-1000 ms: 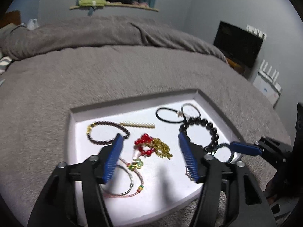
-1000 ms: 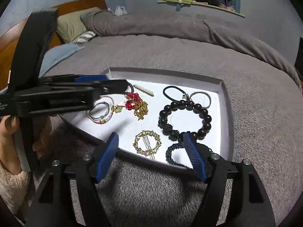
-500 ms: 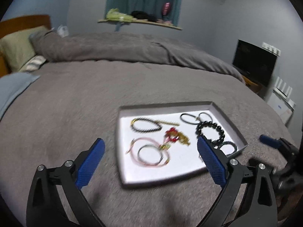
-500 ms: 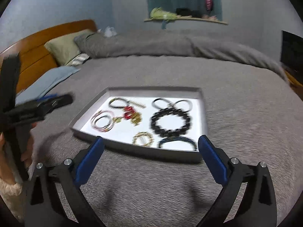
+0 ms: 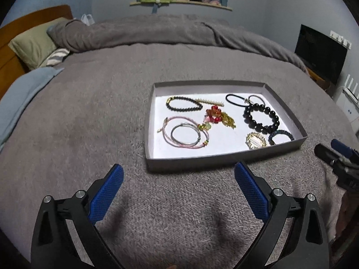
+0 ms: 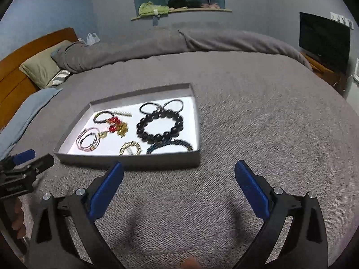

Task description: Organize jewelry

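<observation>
A shallow grey tray [image 5: 224,157] with a white floor lies on the grey bedspread; it also shows in the right wrist view [image 6: 134,162]. In it lie a big black bead bracelet [image 5: 261,117], a thin black bead bracelet [image 5: 184,105], red beads on a gold chain [image 5: 218,116], pink cord loops [image 5: 186,133], a gold hoop [image 5: 255,141], a dark blue bracelet [image 5: 281,135] and a black hair tie [image 5: 236,100]. My left gripper [image 5: 178,192] is open and empty, short of the tray's near edge. My right gripper [image 6: 178,190] is open and empty, near the tray's front right corner.
The grey bedspread [image 5: 89,123] surrounds the tray. Pillows [image 5: 33,42] and a wooden headboard [image 5: 9,35] are at the far left. A dark screen [image 5: 320,53] stands at the right. A shelf with clothes [image 5: 179,0] is on the far wall.
Both grippers have pulled back off the tray and opened wider; a second ago they were over the jewelry. The jewelry lies as before.
</observation>
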